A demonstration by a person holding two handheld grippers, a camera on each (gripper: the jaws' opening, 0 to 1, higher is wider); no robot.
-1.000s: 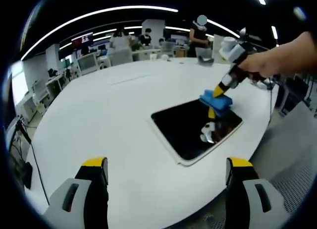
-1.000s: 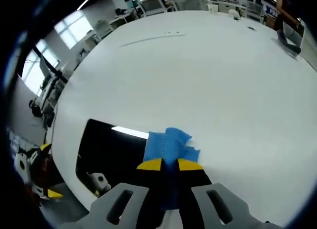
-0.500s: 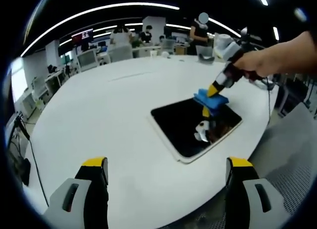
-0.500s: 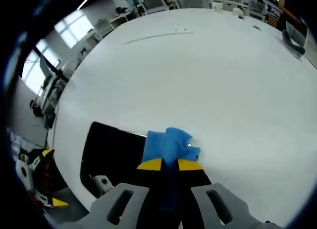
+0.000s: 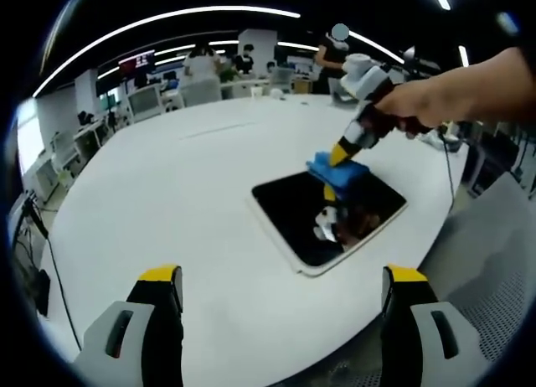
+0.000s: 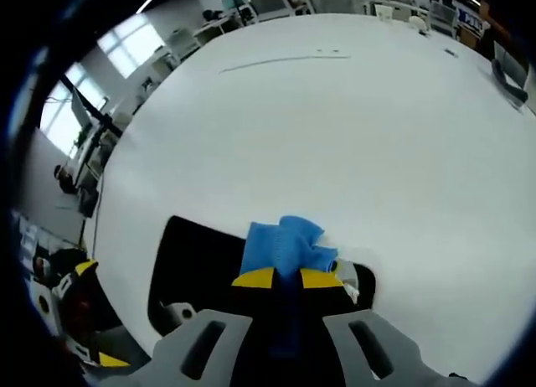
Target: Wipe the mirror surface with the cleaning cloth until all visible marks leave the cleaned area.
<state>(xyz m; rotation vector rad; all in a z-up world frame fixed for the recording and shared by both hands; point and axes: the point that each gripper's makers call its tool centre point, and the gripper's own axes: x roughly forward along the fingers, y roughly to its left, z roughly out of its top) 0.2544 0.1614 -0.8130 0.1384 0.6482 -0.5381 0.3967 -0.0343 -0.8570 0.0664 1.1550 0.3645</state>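
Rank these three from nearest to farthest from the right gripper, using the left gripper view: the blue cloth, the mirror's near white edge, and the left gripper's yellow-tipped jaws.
1. Blue cloth: clamped in the right gripper, at the mirror's far edge.
2. Near white edge of the mirror: on the table, toward the camera.
3. Left gripper: its jaws rise from the view's bottom, spread apart.

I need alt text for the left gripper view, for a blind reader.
The right claw, held by a hand, presses a blue cloth onto the far edge of a dark mirror on a white table. The left claw stands open, empty.
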